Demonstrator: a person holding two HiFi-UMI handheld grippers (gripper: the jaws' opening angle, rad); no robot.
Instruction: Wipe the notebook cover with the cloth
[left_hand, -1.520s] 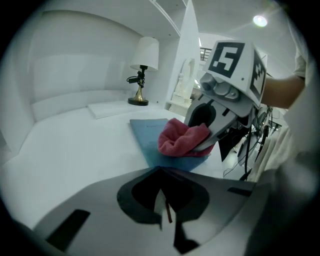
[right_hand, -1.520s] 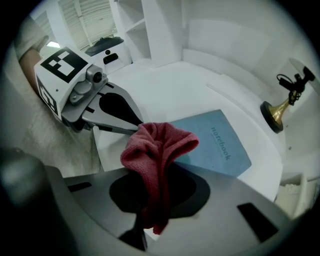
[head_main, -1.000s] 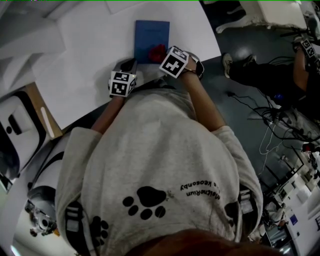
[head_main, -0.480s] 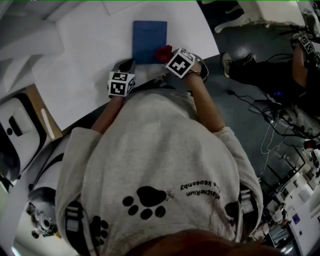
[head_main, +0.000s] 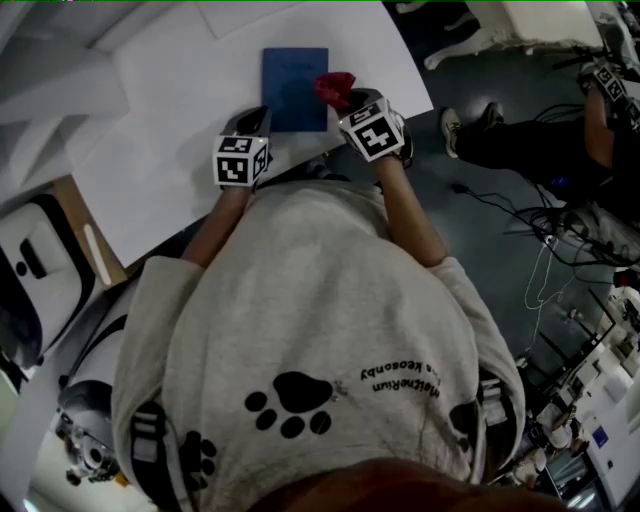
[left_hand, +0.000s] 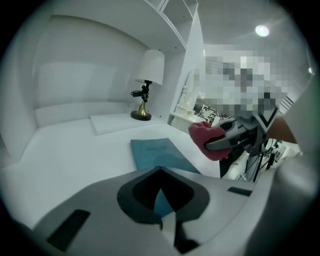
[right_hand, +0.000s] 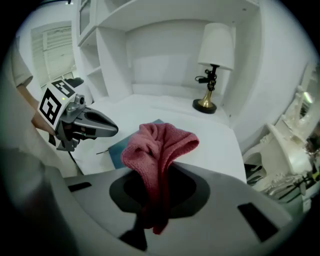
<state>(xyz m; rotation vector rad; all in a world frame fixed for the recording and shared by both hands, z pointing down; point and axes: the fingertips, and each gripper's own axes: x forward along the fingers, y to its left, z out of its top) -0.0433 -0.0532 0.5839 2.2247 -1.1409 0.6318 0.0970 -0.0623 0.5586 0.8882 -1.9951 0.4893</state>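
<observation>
A blue notebook (head_main: 294, 88) lies flat on the white table (head_main: 170, 110). My right gripper (head_main: 347, 98) is shut on a bunched red cloth (head_main: 334, 84), which hangs at the notebook's right edge. The right gripper view shows the cloth (right_hand: 158, 148) standing up out of the jaws of that gripper (right_hand: 158, 175), with a bit of notebook (right_hand: 115, 149) behind it. My left gripper (head_main: 254, 120) is shut, its tip by the notebook's near left corner. In the left gripper view the notebook (left_hand: 159, 153) runs under the gripper's tip (left_hand: 160, 171), and the cloth (left_hand: 207, 140) floats to the right.
A brass lamp with a white shade (right_hand: 213, 65) stands at the back of the table, near a flat white pad (left_hand: 120, 122). The table's right edge (head_main: 425, 85) drops to a dark floor with cables (head_main: 540, 250). Another person's legs (head_main: 520, 145) are at the right.
My right gripper has carried the cloth from the notebook's near right part away from me and to its right edge. The left gripper has barely moved.
</observation>
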